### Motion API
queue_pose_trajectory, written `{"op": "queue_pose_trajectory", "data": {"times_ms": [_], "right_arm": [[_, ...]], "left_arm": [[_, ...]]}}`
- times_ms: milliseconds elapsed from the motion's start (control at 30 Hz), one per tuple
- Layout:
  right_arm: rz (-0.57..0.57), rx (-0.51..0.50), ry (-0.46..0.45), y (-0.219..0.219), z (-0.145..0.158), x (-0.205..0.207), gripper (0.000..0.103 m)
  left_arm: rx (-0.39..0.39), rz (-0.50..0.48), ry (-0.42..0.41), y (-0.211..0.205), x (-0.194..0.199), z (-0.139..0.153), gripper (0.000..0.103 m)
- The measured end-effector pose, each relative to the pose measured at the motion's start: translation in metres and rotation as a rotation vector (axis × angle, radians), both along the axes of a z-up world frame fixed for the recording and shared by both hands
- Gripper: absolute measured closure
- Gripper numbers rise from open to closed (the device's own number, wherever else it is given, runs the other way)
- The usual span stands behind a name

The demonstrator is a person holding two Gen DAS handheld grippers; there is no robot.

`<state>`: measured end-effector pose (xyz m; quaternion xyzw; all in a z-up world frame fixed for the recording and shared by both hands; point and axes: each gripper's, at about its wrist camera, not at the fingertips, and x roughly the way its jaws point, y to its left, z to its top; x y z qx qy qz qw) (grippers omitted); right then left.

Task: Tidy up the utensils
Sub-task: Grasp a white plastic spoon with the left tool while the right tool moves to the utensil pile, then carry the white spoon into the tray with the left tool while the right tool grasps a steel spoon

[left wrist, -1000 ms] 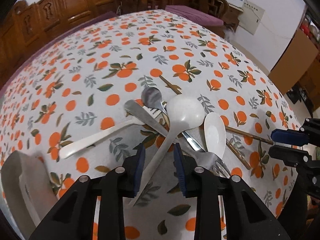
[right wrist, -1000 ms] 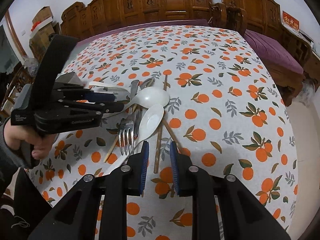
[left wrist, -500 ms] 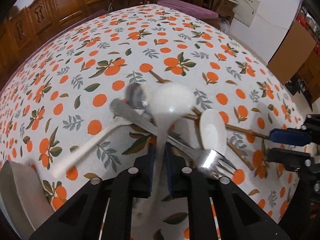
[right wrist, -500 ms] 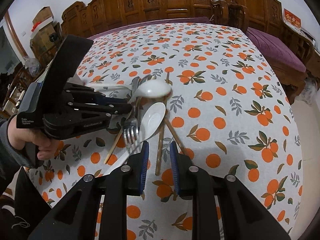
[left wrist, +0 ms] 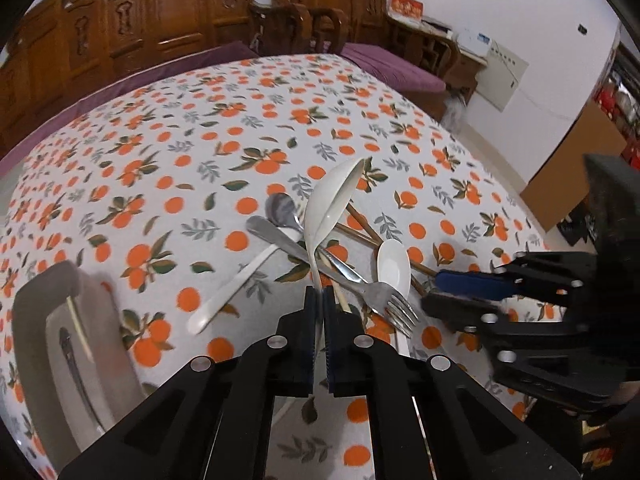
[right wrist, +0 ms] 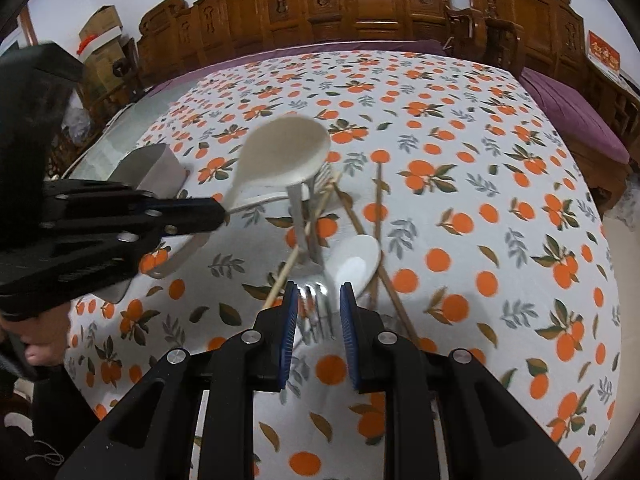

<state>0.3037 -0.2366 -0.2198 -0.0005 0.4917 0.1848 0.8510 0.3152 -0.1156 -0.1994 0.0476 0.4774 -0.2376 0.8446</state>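
Gripping the large white spoon by its thin handle, the left gripper holds it clear of the pile; slippage or twisting is the risk. At three o'clock, the right gripper, jaws narrowly parted and empty, straddles the fork; a snag could scatter the chopsticks.

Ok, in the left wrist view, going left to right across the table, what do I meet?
Metal holder → long white spoon lying flat → big white ladle clamped in the left gripper → fork → small white spoon → right gripper.
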Motion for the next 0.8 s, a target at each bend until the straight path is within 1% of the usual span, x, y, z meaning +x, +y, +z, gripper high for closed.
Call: {"op": "queue_pose_trajectory", "data": {"times_ms": [100, 133, 167, 233, 400, 600, 700, 767, 800], "right_arm": [[0.021, -0.015, 0.004, 0.012, -0.004, 0.004, 0.079], [0.026, -0.022, 0.002, 0.014, -0.005, 0.004, 0.073], [0.032, -0.032, -0.005, 0.018, -0.005, 0.005, 0.069], [0.047, -0.048, -0.012, 0.025, -0.007, 0.006, 0.069], [0.081, -0.145, -0.009, 0.039, -0.018, 0.007, 0.069], [0.111, -0.248, -0.039, 0.048, -0.026, 0.005, 0.067], [0.114, -0.263, -0.044, 0.047, -0.026, 0.006, 0.071], [0.099, -0.277, -0.043, 0.043, -0.025, 0.009, 0.085], [0.093, -0.267, -0.035, 0.041, -0.025, 0.011, 0.086]], "left_arm": [[-0.002, 0.018, -0.018, 0.011, -0.007, 0.011, 0.100], [0.000, 0.024, -0.025, 0.014, -0.009, 0.014, 0.100], [0.001, 0.031, -0.030, 0.018, -0.011, 0.017, 0.100], [0.001, 0.042, -0.035, 0.024, -0.014, 0.022, 0.100], [-0.005, 0.068, -0.049, 0.040, -0.021, 0.031, 0.100], [-0.008, 0.092, -0.052, 0.055, -0.029, 0.035, 0.100], [-0.006, 0.102, -0.050, 0.059, -0.032, 0.035, 0.100], [-0.007, 0.107, -0.053, 0.062, -0.033, 0.037, 0.100], [-0.008, 0.110, -0.054, 0.064, -0.034, 0.038, 0.100]]}}
